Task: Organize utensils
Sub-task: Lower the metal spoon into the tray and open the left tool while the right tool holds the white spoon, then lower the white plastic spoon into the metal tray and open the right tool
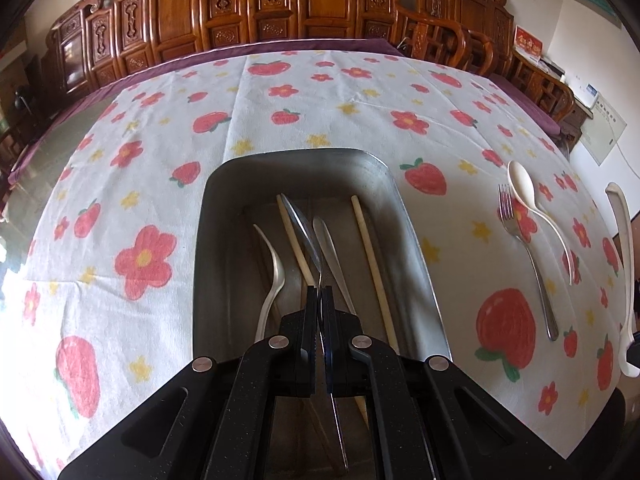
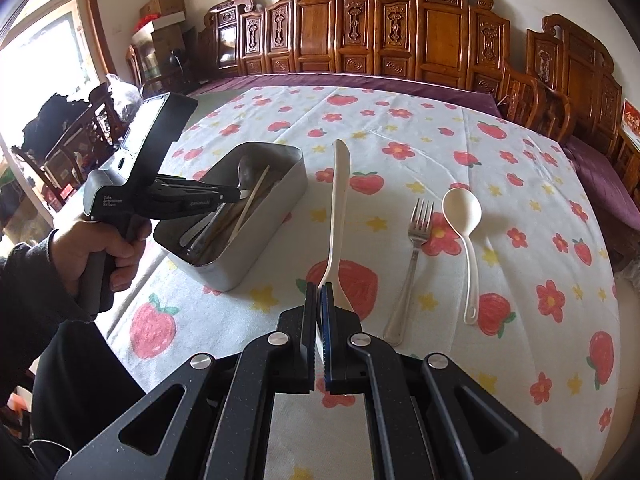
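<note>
Nearest the lens, the right gripper (image 2: 319,286) is clamping its black fingers tight on the handle end of a long cream plastic knife (image 2: 338,216), which is jutting forward, blade end raised, above the flower-and-strawberry printed tablecloth (image 2: 400,152). Gripped so near its tip, the light knife could swivel or slip out on the way to the box. The left gripper (image 1: 319,290) is likewise pinched fully shut, on the thin neck of a shiny steel spoon (image 1: 302,228) hanging over the rectangular stainless-steel box (image 1: 412,240); a narrow hold on smooth metal could let the spoon twist and clatter down crosswise, or land on the rim. With a person's hand (image 2: 86,248) holding that tool over the box, the two grippers could also collide there.

Inside the box, other steel pieces and two pale wooden chopsticks (image 1: 374,264) are lying roughly lengthwise (some overlapping). On the cloth to the box's right, well apart from it, a silver steel fork (image 2: 414,256) and a cream plastic spoon (image 2: 464,220) are waiting side by side, handles toward the camera. Carved wooden chairs (image 2: 420,40) are lining the far edge.
</note>
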A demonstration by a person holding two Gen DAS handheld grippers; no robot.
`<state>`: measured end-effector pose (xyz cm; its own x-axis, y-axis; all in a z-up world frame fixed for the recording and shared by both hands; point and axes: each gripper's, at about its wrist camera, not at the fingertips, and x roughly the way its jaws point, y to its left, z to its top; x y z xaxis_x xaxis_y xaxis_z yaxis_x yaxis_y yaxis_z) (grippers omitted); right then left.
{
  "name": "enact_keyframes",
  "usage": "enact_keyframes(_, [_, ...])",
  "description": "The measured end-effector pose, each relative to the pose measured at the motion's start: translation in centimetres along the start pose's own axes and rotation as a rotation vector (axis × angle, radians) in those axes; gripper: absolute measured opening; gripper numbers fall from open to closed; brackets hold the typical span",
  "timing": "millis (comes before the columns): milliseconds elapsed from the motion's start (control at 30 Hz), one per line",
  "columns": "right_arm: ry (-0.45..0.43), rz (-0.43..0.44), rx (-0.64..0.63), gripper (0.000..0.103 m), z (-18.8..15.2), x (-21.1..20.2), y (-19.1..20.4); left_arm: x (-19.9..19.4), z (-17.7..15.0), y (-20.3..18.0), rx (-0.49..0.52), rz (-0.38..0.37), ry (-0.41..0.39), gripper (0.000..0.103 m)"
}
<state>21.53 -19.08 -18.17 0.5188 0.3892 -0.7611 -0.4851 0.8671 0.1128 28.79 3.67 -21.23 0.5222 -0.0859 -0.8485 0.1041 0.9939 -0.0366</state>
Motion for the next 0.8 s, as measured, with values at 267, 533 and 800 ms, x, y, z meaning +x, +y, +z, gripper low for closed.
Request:
enact_keyframes(267, [0.006,0.017,-0.012,0.003,1.4,1.1,2.1,-3.1,-0.2,1.6,0.0,-0.019,-0.05,0.003])
enact_keyframes(533, [0.008,0.066,-0.01,0.003,3.8,3.6,5.1,-7.5,-0.9,4.3,-0.007,-0.014,-0.114,0.003])
enact_keyframes(800, [0.021,0.091,-0.018,0.003,6.0,6.1,7.8,-9.7,-1.7,6.8,-0.026,-0.005,-0.143,0.003])
